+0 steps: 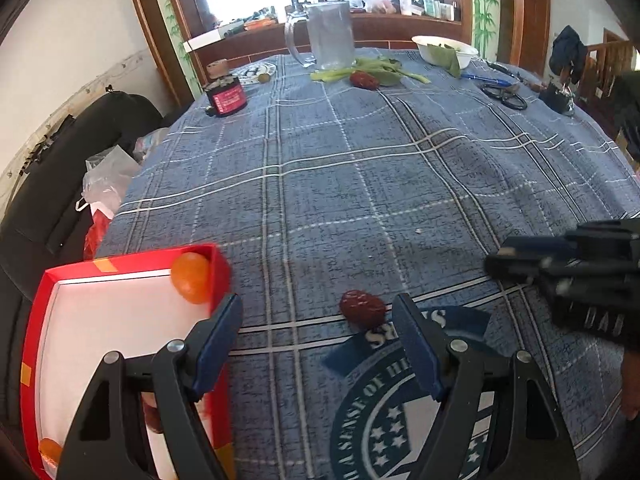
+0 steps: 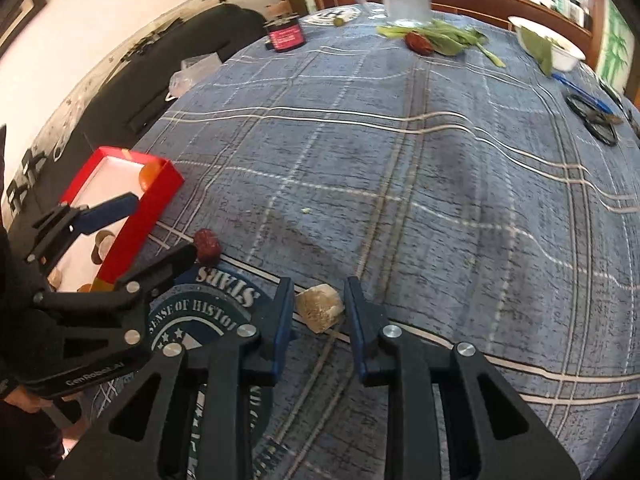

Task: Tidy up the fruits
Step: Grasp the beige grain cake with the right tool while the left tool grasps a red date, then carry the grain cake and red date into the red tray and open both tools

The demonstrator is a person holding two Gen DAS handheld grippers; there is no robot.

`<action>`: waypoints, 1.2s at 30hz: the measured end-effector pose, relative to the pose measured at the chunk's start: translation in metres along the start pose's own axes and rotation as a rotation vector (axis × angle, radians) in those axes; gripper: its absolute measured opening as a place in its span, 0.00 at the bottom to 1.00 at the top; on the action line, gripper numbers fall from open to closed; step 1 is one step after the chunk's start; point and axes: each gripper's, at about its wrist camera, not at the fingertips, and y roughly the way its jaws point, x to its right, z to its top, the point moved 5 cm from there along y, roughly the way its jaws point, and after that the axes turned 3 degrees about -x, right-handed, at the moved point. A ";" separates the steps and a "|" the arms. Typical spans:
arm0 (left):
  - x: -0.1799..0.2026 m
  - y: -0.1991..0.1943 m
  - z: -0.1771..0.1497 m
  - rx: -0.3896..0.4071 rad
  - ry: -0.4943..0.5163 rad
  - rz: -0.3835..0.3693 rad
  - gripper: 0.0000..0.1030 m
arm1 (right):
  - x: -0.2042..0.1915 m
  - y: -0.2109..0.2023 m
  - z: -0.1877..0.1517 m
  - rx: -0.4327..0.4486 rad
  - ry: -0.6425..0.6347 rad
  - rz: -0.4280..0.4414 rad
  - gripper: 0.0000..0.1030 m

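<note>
A red box (image 1: 120, 268) with a white inside stands at the table's near left and holds an orange fruit (image 1: 191, 282); it also shows in the right wrist view (image 2: 158, 196). A dark red date (image 1: 362, 307) lies on the cloth just ahead of my open, empty left gripper (image 1: 316, 316), near its right finger; the date also shows in the right wrist view (image 2: 207, 245). My right gripper (image 2: 319, 300) is open around a beige crumbly lump (image 2: 319, 308) on the cloth, without touching it. A second date (image 1: 363, 79) lies far back among green leaves.
A blue plaid cloth (image 1: 360, 184) covers the table. At the far end stand a glass jug (image 1: 329, 36), a white bowl (image 1: 444, 51), a black-and-red jar (image 1: 225, 98), scissors (image 1: 504, 95) and a blue pen (image 1: 486, 78). A black sofa (image 1: 60, 152) lies to the left.
</note>
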 end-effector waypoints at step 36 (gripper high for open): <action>-0.104 -0.098 -0.076 0.160 -0.241 -0.001 0.26 | -0.065 -0.042 0.005 0.317 -0.001 0.074 0.27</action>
